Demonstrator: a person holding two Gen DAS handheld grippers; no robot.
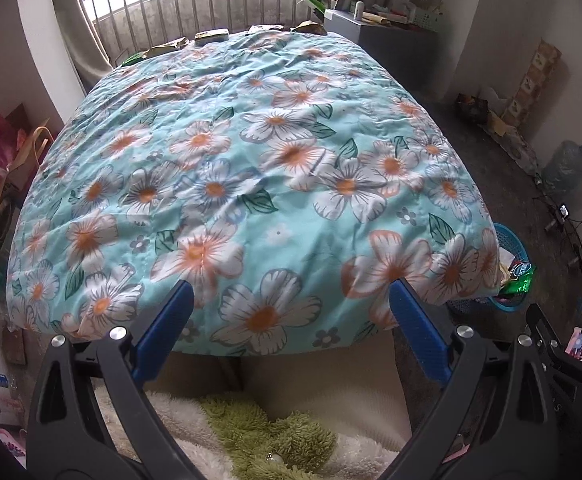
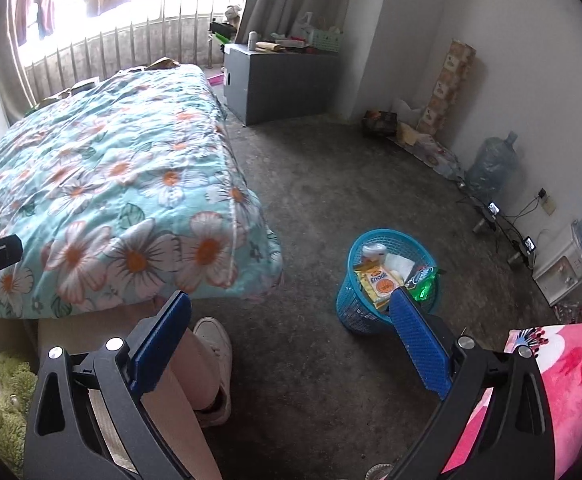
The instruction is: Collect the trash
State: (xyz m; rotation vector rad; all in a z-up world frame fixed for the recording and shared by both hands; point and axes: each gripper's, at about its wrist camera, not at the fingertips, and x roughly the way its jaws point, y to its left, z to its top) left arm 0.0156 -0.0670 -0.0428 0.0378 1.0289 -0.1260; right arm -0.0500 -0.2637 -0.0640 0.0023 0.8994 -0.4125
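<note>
A blue plastic basket (image 2: pixel 351 304) stands on the floor beside the bed's near corner, holding a yellow wrapper (image 2: pixel 379 282), a green packet (image 2: pixel 423 280) and white paper. The left wrist view shows that basket (image 1: pixel 511 240) peeking out past the quilt's right edge. My right gripper (image 2: pixel 291 304) is open and empty above the floor, just left of the basket. Over the near end of the bed my left gripper (image 1: pixel 291 292) is open, with nothing between its fingers. Several wrappers (image 1: pixel 211 36) lie along the far edge of the bed.
A turquoise floral quilt (image 1: pixel 251 160) covers the bed. A person's leg and white shoe (image 2: pixel 215 340) are below the right gripper. A grey cabinet (image 2: pixel 279 76) stands by the curtain. Water bottles (image 2: pixel 491 164), cables and boxes line the right wall. A pink blanket (image 2: pixel 567 380) lies at the right.
</note>
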